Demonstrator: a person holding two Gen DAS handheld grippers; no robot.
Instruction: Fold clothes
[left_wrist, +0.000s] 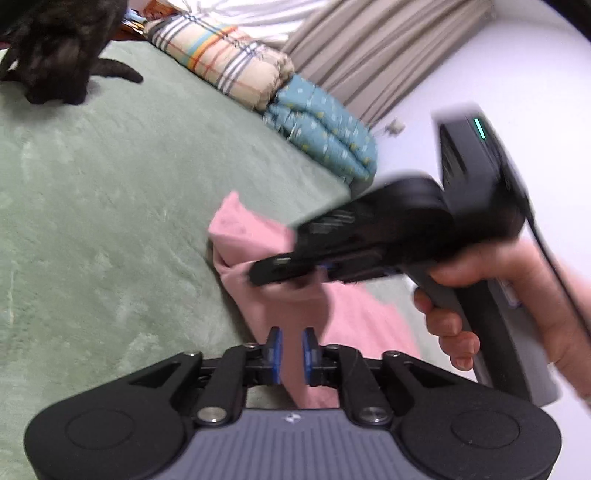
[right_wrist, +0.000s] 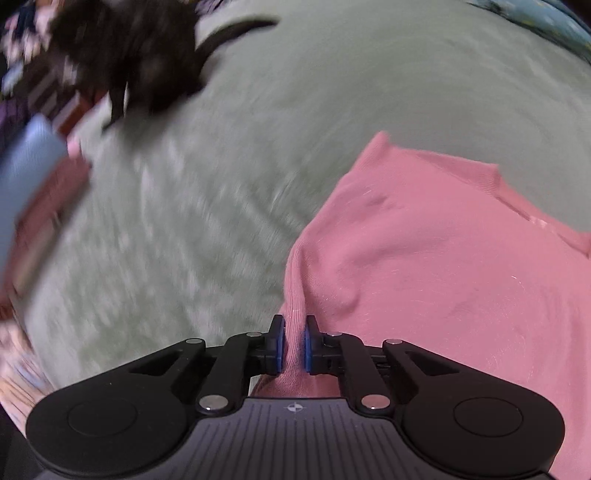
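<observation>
The right tool (right_wrist: 293, 341) pinches a ribbed edge of the pink garment (right_wrist: 443, 277) on the green bed cover (right_wrist: 258, 129). The left tool (left_wrist: 291, 349) stands narrow around another fold (grip uncertain). Next: carry the edge across, squarely.

My right gripper (right_wrist: 293, 343) is at the near edge. Its two black fingers with blue pads (right_wrist: 279, 341) are squeezed onto a fold of the soft pink knitted top (right_wrist: 443, 266). The fold stands up between the pads. The rest of the pink top spreads out to the right on the fuzzy pale green blanket (right_wrist: 229, 184). Far away on the left sits a dark furry cat (right_wrist: 125, 55), and its tail points to the right. It looks blurry. On the left edge there is a blurry light blue shape (right_wrist: 26, 177) with something pink beside it. I cannot tell what they are.
</observation>
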